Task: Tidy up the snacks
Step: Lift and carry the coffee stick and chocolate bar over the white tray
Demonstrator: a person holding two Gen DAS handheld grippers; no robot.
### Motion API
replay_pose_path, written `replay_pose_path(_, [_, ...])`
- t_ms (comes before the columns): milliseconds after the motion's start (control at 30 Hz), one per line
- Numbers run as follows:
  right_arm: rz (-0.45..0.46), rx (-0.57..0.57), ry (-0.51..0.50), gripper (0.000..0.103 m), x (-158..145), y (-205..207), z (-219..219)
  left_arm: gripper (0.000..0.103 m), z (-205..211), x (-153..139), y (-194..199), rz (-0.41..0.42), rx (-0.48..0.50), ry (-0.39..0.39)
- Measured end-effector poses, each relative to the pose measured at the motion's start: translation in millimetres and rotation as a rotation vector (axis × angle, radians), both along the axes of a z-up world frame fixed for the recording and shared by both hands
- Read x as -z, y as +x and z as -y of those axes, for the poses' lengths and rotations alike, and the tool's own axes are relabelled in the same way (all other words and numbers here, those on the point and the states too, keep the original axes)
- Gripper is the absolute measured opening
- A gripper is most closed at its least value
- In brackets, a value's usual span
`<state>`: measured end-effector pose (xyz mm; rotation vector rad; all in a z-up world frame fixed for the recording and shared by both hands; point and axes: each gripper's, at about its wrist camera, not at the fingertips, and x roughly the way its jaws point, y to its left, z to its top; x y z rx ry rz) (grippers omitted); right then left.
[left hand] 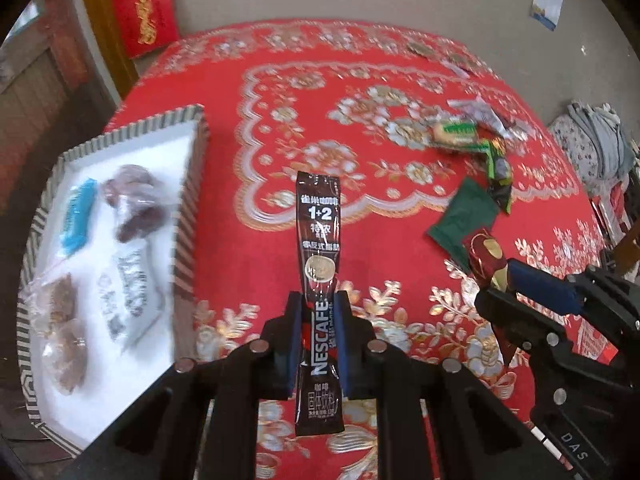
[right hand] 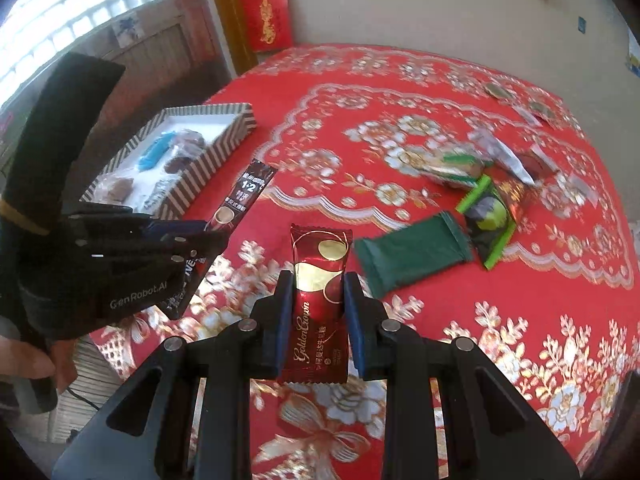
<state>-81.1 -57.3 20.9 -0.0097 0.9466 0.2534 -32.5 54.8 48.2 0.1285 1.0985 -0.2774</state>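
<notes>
My left gripper (left hand: pixel 318 300) is shut on a dark Nescafe coffee stick (left hand: pixel 319 240) and holds it above the red tablecloth, just right of the striped box (left hand: pixel 188 216). The box holds several wrapped snacks on its white floor. My right gripper (right hand: pixel 317 280) is shut on a red Golden Crown candy bar (right hand: pixel 320 280) and holds it above the cloth. The left gripper with its stick (right hand: pixel 240 200) shows at the left of the right wrist view. The right gripper with the red bar (left hand: pixel 486 256) shows at the right of the left wrist view.
Loose snacks lie on the red flowered tablecloth (right hand: pixel 400 92) at the right: a dark green packet (right hand: pixel 412 256), a green and black packet (right hand: pixel 490 220), and several more wrappers (right hand: pixel 480 160) behind. A wall with a red hanging (right hand: pixel 266 16) stands beyond the table.
</notes>
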Motion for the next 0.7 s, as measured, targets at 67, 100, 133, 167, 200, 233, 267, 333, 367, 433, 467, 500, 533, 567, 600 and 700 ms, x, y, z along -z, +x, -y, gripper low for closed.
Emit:
replay_pose_path(67, [0.01,-0.016,-0.003,0.024,-4,4,-10,0.017,-8,-4,1,0.016,-0.017,-0.005])
replay_pose_path(100, [0.014,-0.021,-0.004,0.024,-5,5,-14,0.017,-14,-7,0,0.026,-0.026,-0.008])
replay_pose_path(133, [0.018,-0.028,-0.005,0.024,-6,8,-20,0.017,-18,-9,0,0.036,-0.036,-0.009])
replay_pose_path(167, [0.021,-0.035,-0.006,0.024,-8,10,-25,0.017,-23,-11,-1,0.048,-0.046,-0.008])
replay_pose_path(200, [0.024,-0.041,-0.007,0.024,-9,12,-29,0.017,-29,-13,-1,0.058,-0.056,-0.009])
replay_pose_path(233, [0.028,-0.046,-0.007,0.024,-10,14,-33,0.017,-34,-15,-1,0.065,-0.067,-0.011])
replay_pose_path(267, [0.031,-0.052,-0.006,0.024,-12,16,-38,0.017,-40,-16,-1,0.071,-0.078,-0.015])
replay_pose_path(333, [0.038,-0.065,-0.007,0.024,-14,20,-48,0.017,-51,-19,-1,0.08,-0.101,-0.021])
replay_pose_path(367, [0.042,-0.072,-0.007,0.024,-16,24,-54,0.017,-56,-20,0,0.087,-0.112,-0.02])
replay_pose_path(433, [0.046,-0.084,-0.007,0.024,-18,29,-63,0.017,-67,-22,0,0.105,-0.138,-0.014])
replay_pose_path(467, [0.049,-0.09,-0.006,0.024,-19,32,-68,0.017,-73,-22,1,0.109,-0.15,-0.017])
replay_pose_path(500, [0.052,-0.098,-0.008,0.024,-20,35,-73,0.017,-78,-22,1,0.109,-0.162,-0.021])
replay_pose_path(533, [0.055,-0.105,-0.009,0.024,-21,38,-79,0.017,-84,-23,2,0.11,-0.175,-0.025])
replay_pose_path(567, [0.057,-0.111,-0.008,0.024,-21,40,-83,0.017,-90,-23,3,0.116,-0.19,-0.023])
replay_pose_path(600, [0.059,-0.118,-0.008,0.024,-22,44,-88,0.017,-94,-23,3,0.124,-0.2,-0.017])
replay_pose_path(700, [0.068,-0.13,-0.012,0.024,-24,52,-101,0.017,-107,-22,5,0.137,-0.234,-0.008])
